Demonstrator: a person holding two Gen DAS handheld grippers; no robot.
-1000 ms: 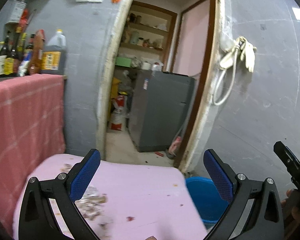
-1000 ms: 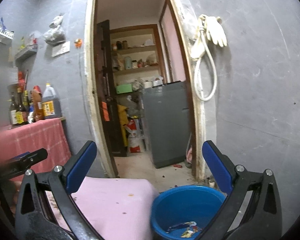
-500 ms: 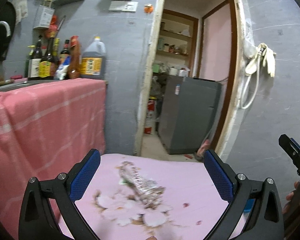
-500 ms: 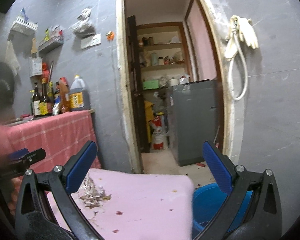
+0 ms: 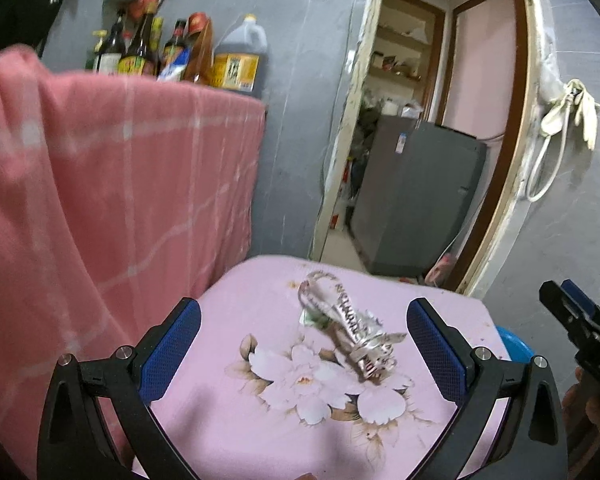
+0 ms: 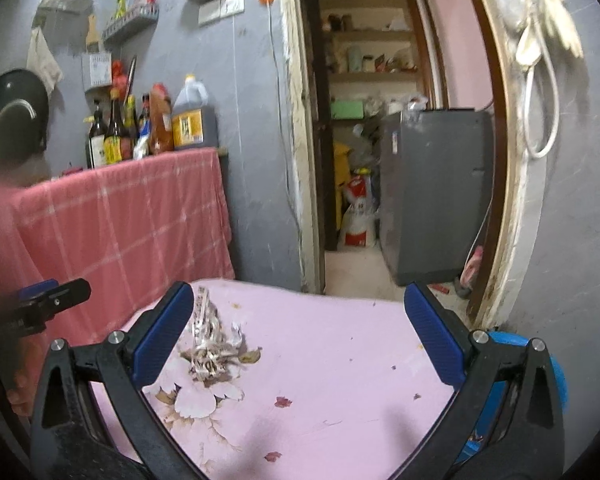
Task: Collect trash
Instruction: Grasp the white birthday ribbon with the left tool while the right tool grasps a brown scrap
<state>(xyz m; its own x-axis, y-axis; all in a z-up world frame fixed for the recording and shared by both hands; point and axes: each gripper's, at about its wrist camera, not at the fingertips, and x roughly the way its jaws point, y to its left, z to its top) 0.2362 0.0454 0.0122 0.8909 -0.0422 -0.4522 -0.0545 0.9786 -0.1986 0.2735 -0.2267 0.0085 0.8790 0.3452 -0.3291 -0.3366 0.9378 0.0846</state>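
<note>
A crumpled clear wrapper lies on the pink floral cloth, over the printed flower. Your left gripper hovers above the cloth with its jaws wide apart, holding nothing; the wrapper sits between the blue pads, touching neither. Your right gripper is likewise spread wide and empty, the wrapper just beside its left pad. A blue bucket stands at the cloth's right edge. Bottles stand on the red-draped counter behind.
</note>
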